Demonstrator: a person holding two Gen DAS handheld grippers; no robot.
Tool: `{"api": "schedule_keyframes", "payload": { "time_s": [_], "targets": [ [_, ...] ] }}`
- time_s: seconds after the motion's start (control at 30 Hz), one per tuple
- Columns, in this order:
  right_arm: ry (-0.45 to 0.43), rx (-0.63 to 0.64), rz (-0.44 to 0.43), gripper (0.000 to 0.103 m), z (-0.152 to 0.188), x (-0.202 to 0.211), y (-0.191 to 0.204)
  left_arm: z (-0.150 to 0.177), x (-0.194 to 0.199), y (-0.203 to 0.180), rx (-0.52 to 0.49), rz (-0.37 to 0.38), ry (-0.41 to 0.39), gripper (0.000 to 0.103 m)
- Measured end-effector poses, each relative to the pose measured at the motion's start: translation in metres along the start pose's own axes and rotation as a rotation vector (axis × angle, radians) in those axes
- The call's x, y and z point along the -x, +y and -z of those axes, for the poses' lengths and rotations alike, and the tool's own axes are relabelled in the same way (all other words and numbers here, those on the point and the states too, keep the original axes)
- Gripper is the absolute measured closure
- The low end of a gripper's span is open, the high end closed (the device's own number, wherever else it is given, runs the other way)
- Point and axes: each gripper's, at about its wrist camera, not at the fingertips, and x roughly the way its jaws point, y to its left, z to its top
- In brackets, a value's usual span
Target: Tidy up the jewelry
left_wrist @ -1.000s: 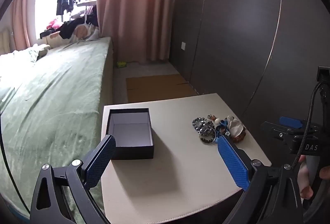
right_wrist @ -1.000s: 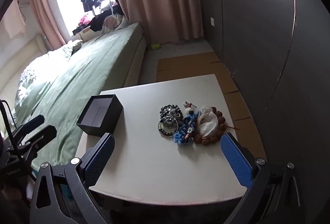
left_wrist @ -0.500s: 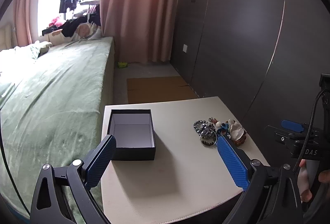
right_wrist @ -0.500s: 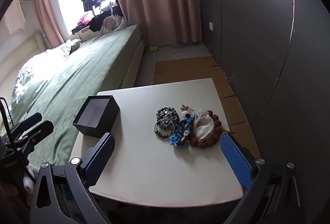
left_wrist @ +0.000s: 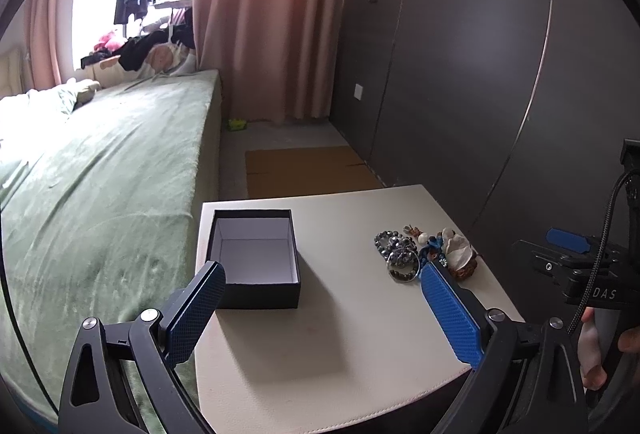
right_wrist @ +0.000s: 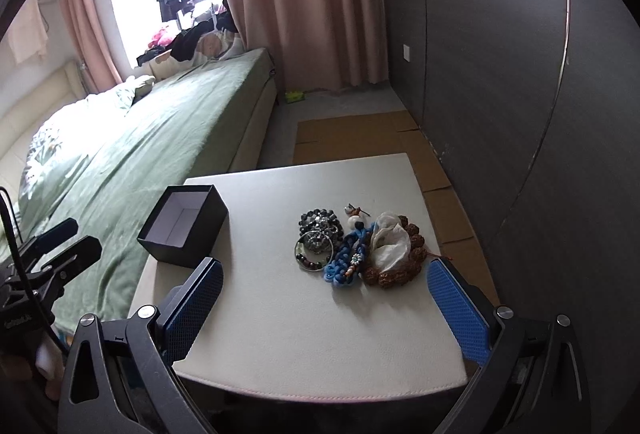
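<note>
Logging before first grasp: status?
Left gripper open, empty, above table. Right gripper open, empty, near jewelry pile. Box open, empty; jewelry all outside it. Nothing between pile and box.

White letters "DAS" legible on right gripper (left_wrist: 580, 254) body; rest cut off.

Box (right_wrist: 184, 224) left — jewelry (right_wrist: 356, 246) right.
</note>
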Motion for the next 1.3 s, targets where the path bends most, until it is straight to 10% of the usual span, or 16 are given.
{"api": "schedule_keyframes", "payload": {
  "time_s": [1.3],
  "targets": [
    [-0.01, 0.001, -0.003, 0.0, -0.0008, 0.0019, 0.0028, 0.0023, 0.0, -0.0013, -0.009, 0.0, 0.001, 0.004]
  ]
}}
